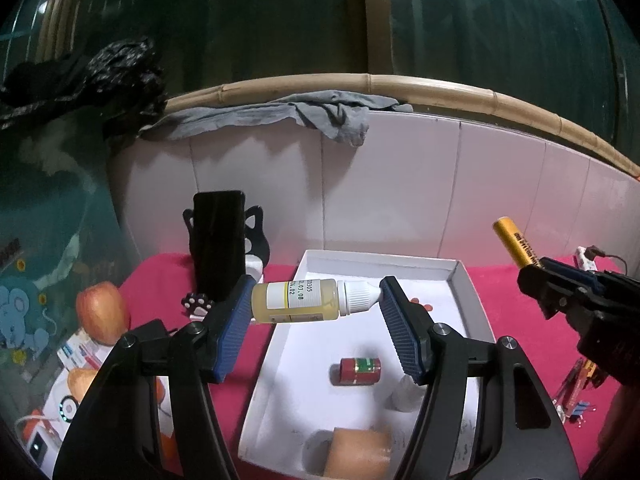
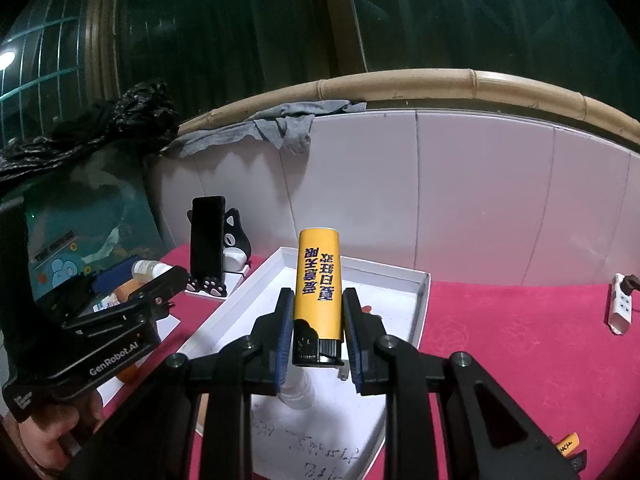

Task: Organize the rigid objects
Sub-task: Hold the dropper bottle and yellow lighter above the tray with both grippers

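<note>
My left gripper point(image 1: 316, 300) is shut on a small dropper bottle point(image 1: 308, 300) of yellow liquid with a white cap, held sideways above the left part of the white tray point(image 1: 468, 292). My right gripper point(image 2: 316, 308) is shut on a yellow lighter point(image 2: 318, 284) with blue print, black end toward me, held above the tray point(image 2: 420, 300). The lighter also shows in the left wrist view point(image 1: 516, 246), above the tray's right side. In the tray lie a red cylinder point(image 1: 355, 370), a clear small bottle point(image 1: 406, 394) and a tan object point(image 1: 356, 454).
A black phone point(image 1: 218, 240) leans on a cat-shaped stand point(image 2: 236, 240) left of the tray. An apple point(image 1: 102, 312) and clutter lie at the far left. A white power strip point(image 2: 620, 308) lies right on the red cloth point(image 2: 520, 340). A white tiled wall point(image 2: 480, 200) stands behind.
</note>
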